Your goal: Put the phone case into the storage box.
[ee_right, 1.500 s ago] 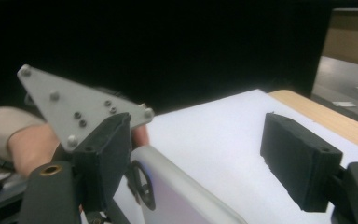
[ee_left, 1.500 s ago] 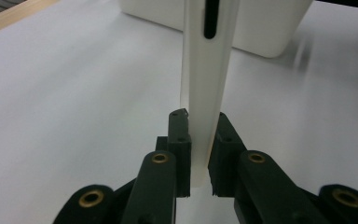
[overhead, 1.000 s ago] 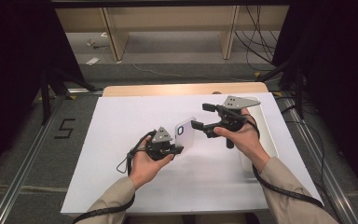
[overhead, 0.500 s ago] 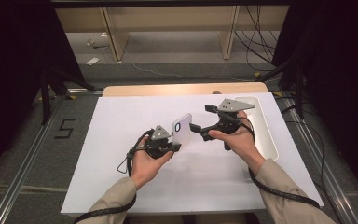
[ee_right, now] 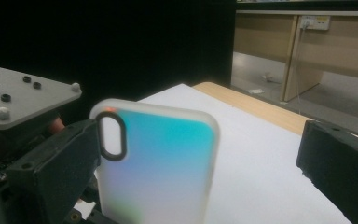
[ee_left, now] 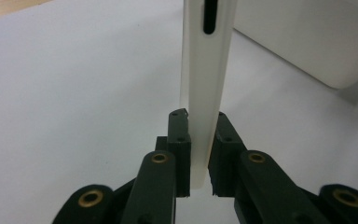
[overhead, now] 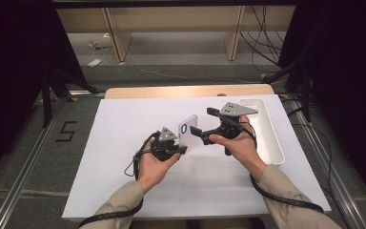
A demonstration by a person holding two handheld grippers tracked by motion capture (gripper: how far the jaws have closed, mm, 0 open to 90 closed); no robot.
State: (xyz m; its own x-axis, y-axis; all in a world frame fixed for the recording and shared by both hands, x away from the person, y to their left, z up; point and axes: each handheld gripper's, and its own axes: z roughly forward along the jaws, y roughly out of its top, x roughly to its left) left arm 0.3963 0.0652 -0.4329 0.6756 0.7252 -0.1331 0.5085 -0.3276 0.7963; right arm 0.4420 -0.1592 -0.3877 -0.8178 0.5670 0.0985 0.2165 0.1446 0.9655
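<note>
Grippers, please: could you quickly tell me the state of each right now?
Left gripper: shut on the frosted white phone case.
Right gripper: open, jaws just widened, holding nothing.

Our left hand (overhead: 155,160) comes up from the bottom of the high view, palm cupped under the left tool (overhead: 180,143), forearm in a tan sleeve angled toward the middle. That tool's jaws stand almost together, clamped on the lower edge of a case (ee_left: 204,93), as the left tool view shows. Our right hand (overhead: 236,143) sits a little farther forward, wrist bent inward so that the right tool (overhead: 201,125) points left toward the other one. Its jaws have just been opening and now stand wide; in the right tool view the case lies between them, and they seem clear of it, though the near jaw blurs there.
</note>
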